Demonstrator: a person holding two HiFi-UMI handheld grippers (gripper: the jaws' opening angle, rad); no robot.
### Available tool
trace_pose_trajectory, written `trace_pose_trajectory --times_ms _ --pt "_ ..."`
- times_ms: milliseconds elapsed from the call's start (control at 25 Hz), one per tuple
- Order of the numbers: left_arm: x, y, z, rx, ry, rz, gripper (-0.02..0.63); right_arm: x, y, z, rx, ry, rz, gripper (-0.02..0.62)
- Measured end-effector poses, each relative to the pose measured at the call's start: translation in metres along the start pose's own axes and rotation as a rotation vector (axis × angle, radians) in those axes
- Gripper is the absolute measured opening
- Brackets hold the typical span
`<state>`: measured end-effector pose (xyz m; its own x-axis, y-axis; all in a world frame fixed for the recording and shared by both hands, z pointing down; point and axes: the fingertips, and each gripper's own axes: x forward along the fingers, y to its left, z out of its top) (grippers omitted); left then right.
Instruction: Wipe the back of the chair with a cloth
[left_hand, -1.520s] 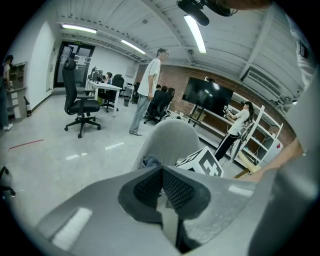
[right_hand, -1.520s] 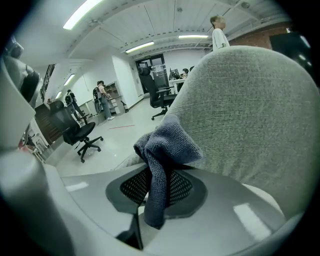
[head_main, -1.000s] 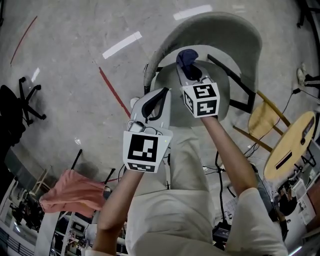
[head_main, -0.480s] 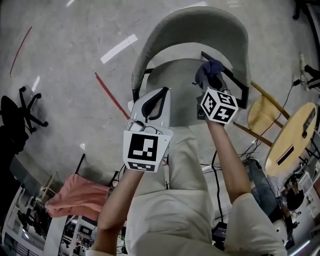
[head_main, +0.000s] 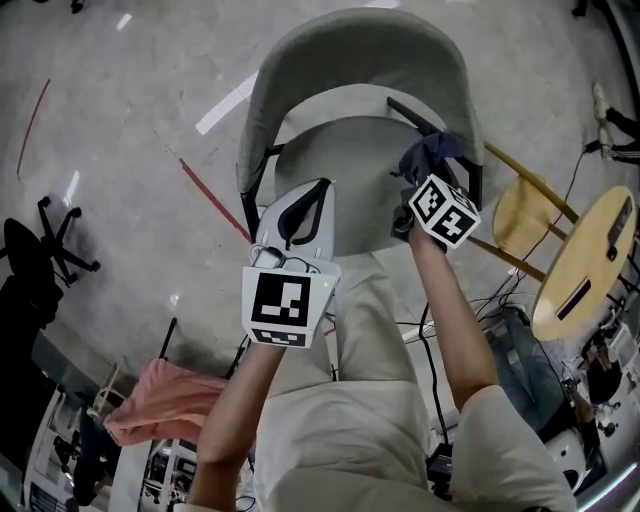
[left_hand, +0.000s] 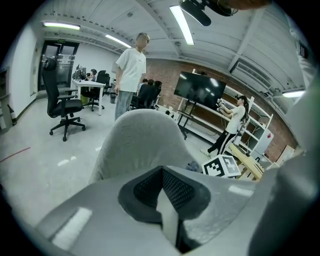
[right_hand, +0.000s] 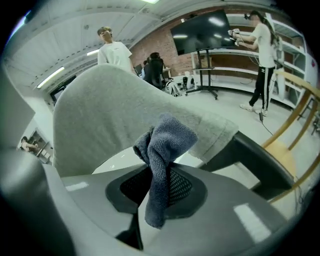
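Note:
A grey upholstered chair stands in front of me, its curved back (head_main: 370, 50) wrapping round a pale seat (head_main: 345, 165). My right gripper (head_main: 425, 170) is shut on a dark blue cloth (head_main: 428, 153), held over the seat's right side next to the black armrest (head_main: 440, 125). In the right gripper view the cloth (right_hand: 162, 150) bunches up out of the jaws, just short of the chair back (right_hand: 115, 110). My left gripper (head_main: 300, 210) hovers at the seat's front left, jaws shut with nothing between them; the chair back (left_hand: 142, 142) fills its view.
A wooden stool (head_main: 525, 215) and a round wooden table (head_main: 585, 265) stand to the right of the chair. A black office chair (head_main: 45, 255) and a pink cloth (head_main: 165, 400) lie to the left. A person (left_hand: 131, 70) stands beyond the chair.
My right gripper has carried the cloth from the middle of the seat rightward to the right armrest side. The left gripper has kept its place.

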<state>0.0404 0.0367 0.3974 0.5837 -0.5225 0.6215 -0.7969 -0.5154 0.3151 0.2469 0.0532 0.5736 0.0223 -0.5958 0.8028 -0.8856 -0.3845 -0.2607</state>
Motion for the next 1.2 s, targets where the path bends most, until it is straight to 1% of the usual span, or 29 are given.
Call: trace_pose_trajectory --times_ms 120,200,360,520,760,1200 --pt "0.006 -0.005 0.001 0.006 0.004 -0.008 0.001 0.002 -0.019 -0.003 0.091 0.012 -0.057 0.083" --pt "0.009 -0.006 0.001 0.006 0.009 -0.010 0.001 0.003 -0.029 -0.006 0.133 0.017 -0.084 0.083" --pt "0.015 -0.008 0.001 0.009 0.013 -0.013 0.001 0.008 -0.043 -0.007 0.151 0.024 -0.109 0.084" --pt "0.020 -0.009 0.001 0.010 0.019 -0.015 0.001 0.017 -0.048 -0.003 0.116 0.036 -0.117 0.084" --pt "0.021 -0.011 0.000 0.014 0.022 -0.016 0.001 0.030 -0.049 0.008 0.038 0.042 -0.116 0.084" --pt "0.020 -0.005 -0.002 0.003 0.021 -0.004 0.001 0.051 -0.027 0.026 -0.029 0.035 -0.086 0.084"
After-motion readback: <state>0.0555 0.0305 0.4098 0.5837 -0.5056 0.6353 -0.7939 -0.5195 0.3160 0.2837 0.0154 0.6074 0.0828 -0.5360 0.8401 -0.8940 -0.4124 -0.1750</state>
